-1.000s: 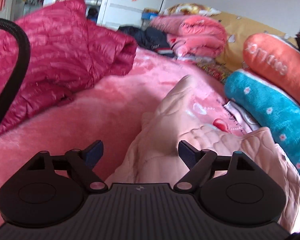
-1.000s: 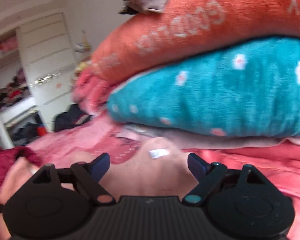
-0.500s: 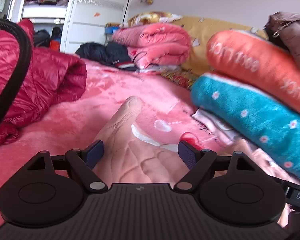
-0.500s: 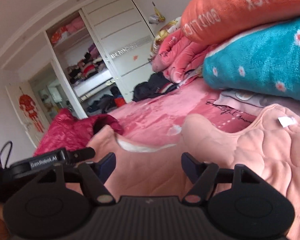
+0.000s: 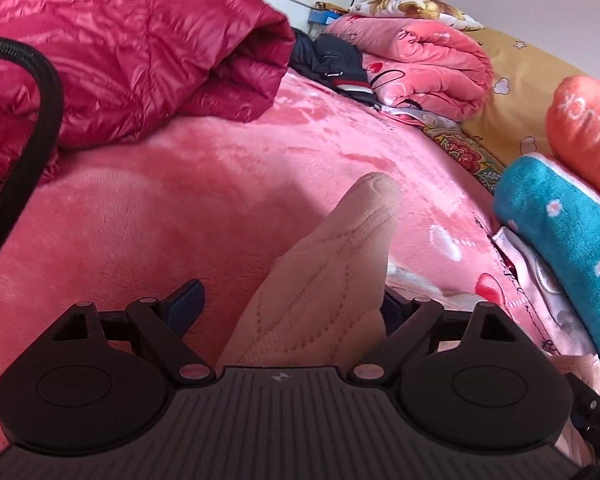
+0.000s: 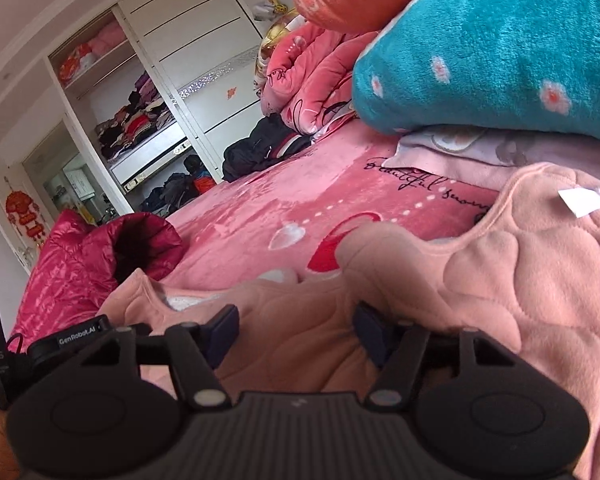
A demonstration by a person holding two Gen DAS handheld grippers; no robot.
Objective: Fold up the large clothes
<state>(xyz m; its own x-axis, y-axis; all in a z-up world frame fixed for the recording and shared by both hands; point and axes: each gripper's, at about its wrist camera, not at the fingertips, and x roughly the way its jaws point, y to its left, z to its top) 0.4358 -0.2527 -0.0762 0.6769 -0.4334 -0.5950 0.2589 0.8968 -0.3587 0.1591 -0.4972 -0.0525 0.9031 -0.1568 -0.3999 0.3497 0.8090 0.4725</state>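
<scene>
Peach quilted fleece garment [image 6: 520, 280] spread on pink plush bed [image 5: 180, 200], before stacked cushions; your right gripper [image 6: 296, 332] sits over its edge, fingers closing, fabric between, pads not yet pressing; your left gripper [image 5: 288, 304] spread wide, raised fold running lengthwise forward between fingers, ungripped; both hands pitched downward, equally near.

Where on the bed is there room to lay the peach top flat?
The pink blanket lies bare between the red puffy jacket and the peach top. It is crowded by the teal pillow and the rolled pink quilt.
</scene>
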